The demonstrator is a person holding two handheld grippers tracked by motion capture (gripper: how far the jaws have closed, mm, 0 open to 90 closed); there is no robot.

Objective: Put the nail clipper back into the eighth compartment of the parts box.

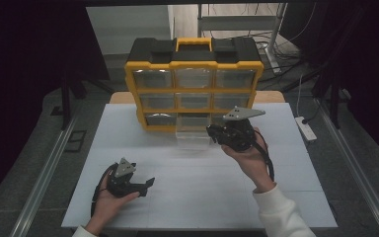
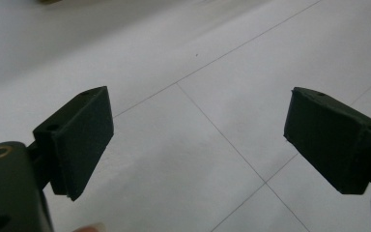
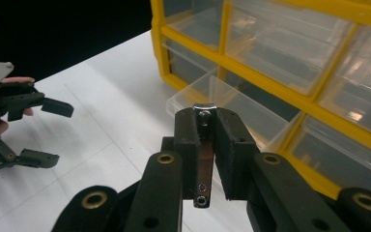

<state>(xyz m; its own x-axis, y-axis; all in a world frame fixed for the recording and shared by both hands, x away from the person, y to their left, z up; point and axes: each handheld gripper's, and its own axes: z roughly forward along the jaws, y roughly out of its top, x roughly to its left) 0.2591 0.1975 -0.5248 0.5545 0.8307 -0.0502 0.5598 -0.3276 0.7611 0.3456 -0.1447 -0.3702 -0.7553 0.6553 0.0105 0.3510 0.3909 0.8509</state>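
While right gripper (image 3: 206, 145) clamps metal bracket (image 3: 203, 159) beside open drawer (image 3: 222, 99) | left gripper (image 2: 198, 140) wide, probably above bare table (image 2: 212, 67).

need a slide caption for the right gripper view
Right hand-held gripper clamps a small metal bracket near the organizer's open clear drawer.

Mostly hidden between the right gripper (image 3: 204, 145) fingers (image 3: 188, 140), a small metal bracket (image 3: 204, 159) of unclear shape; cut off by the picture's edge, the yellow organizer (image 3: 290, 92); contents of its clear drawers too blurred to tell.
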